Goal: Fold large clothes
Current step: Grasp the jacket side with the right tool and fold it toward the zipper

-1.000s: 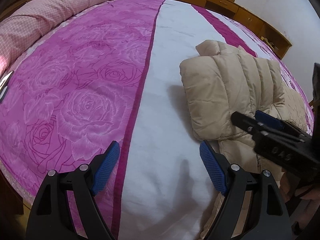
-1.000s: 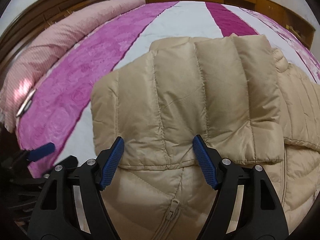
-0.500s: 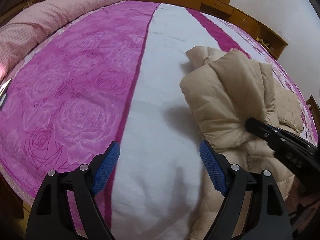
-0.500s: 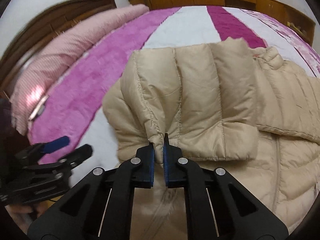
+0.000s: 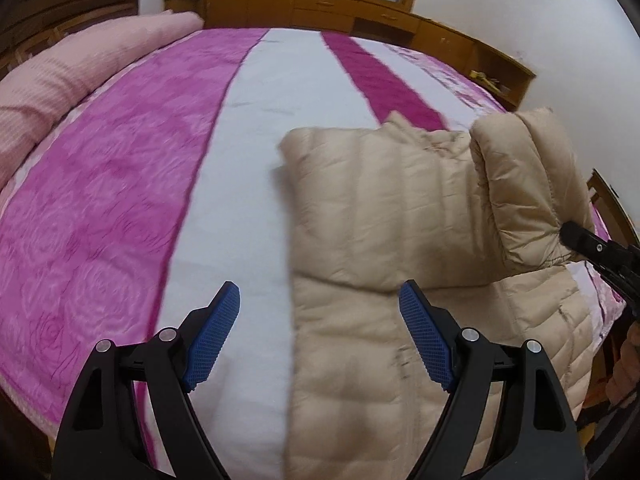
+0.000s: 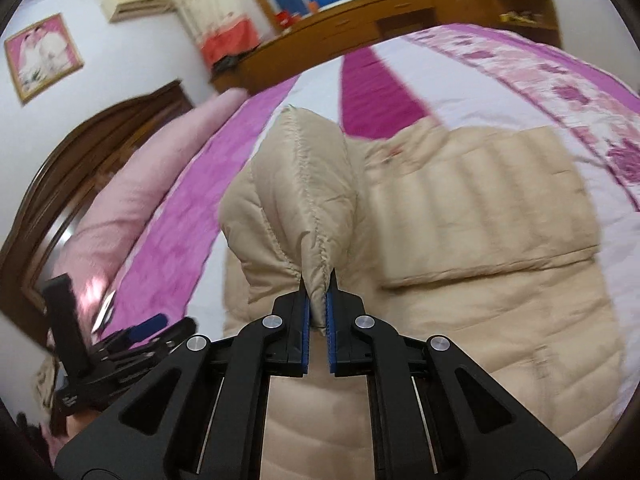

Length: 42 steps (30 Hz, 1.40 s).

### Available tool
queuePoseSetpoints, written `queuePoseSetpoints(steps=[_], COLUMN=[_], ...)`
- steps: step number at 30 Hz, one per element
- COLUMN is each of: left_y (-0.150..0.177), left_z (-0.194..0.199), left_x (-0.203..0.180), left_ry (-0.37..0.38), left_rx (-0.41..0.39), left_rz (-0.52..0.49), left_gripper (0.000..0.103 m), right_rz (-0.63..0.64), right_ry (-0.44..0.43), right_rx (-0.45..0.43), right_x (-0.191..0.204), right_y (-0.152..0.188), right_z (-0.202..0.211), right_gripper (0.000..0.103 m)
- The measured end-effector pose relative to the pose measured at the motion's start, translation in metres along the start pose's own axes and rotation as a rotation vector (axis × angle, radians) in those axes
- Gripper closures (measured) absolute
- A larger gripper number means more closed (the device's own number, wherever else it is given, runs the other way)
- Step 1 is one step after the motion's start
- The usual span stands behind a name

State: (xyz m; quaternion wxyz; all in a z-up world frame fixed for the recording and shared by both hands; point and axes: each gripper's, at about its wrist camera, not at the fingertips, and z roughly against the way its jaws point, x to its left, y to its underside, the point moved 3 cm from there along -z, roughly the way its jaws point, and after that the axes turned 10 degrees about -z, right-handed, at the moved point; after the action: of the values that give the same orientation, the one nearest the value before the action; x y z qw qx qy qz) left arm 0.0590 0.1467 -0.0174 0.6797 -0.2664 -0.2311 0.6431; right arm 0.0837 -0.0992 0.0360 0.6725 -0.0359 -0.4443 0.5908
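So the beige puffer jacket (image 5: 400,208) is spread on the bed (image 5: 256,184), lying on the white stripe of the pink and magenta rose-print cover, just ahead of the left tongs (image 5: 320,332) and a bit to their right. Those left tongs are released, wide apart with nothing between the blue pads, hovering above the cover right at the jacket's left edge. The right tongs (image 6: 317,312) are clenched on a fold of the jacket's sleeve (image 6: 296,200), which is lifted up off the body of the jacket. A long pink pillow (image 5: 72,76) runs along the far left of the bed against a dark wooden headboard (image 6: 80,168), well clear of both tongs. Wooden cabinets (image 5: 320,12) wrap around beyond the far side of the bed, under a window. No containers that I can make out, cabinet cubbies are too blurry to say what's in them. The right wrist view shows a framed picture (image 6: 42,56) and an air conditioner (image 6: 136,4) on the wall that the left one doesn't, plus the second sleeve folded flat across the jacket. The left view catches the right tongs from the side with the sleeve hanging from them.
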Motion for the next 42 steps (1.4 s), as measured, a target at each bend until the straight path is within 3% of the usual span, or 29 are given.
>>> queuePoseSetpoints(steps=[7,14,18,22,23,24,26,32,36,39,42], left_y=[-0.021,-0.028,-0.03,-0.03,-0.03,-0.03,-0.029,-0.028,-0.027,-0.025,-0.025], left_z=[-0.017,-0.037,-0.046,-0.054,-0.055,-0.056,-0.057,-0.058,-0.061,-0.068,-0.073], left_x=[-0.037,-0.052,-0.054,-0.058,-0.059,-0.06,-0.061,-0.063,-0.066,-0.069,-0.07], left_ry=[0.048,0.047,0.048,0.047,0.047,0.045,0.044,0.024,0.027,0.037,0.039], left_rx=[-0.012,0.009,0.016,0.029,0.03,0.032,0.032,0.035,0.038,0.049,0.053], left_rz=[-0.052,-0.063,-0.052,-0.05,-0.05,-0.048,-0.046,-0.067,-0.078,-0.076,-0.07], left_gripper=[0.023,0.023,0.023,0.023,0.023,0.023,0.023,0.023,0.023,0.023,0.023], right_rz=[-0.088,-0.132,-0.077,-0.018,-0.008,0.007,0.033,0.095,0.124,0.128,0.097], right_ry=[0.13,0.213,0.267,0.202,0.188,0.167,0.128,0.128,0.178,0.236,0.262], right_rx=[-0.04,-0.102,-0.161,-0.153,-0.141,-0.122,-0.1,-0.022,0.01,0.013,-0.013], right_x=[-0.065,-0.105,-0.106,-0.092,-0.087,-0.08,-0.067,-0.046,-0.042,-0.049,-0.063], right_y=[-0.021,-0.02,-0.026,-0.026,-0.025,-0.022,-0.017,-0.003,0.003,0.003,-0.004], right_z=[-0.01,0.009,0.035,0.05,0.048,0.045,0.037,-0.004,-0.034,-0.052,-0.049], right_gripper=[0.095,0.084,0.073,0.068,0.062,0.053,0.047,0.045,0.038,0.042,0.073])
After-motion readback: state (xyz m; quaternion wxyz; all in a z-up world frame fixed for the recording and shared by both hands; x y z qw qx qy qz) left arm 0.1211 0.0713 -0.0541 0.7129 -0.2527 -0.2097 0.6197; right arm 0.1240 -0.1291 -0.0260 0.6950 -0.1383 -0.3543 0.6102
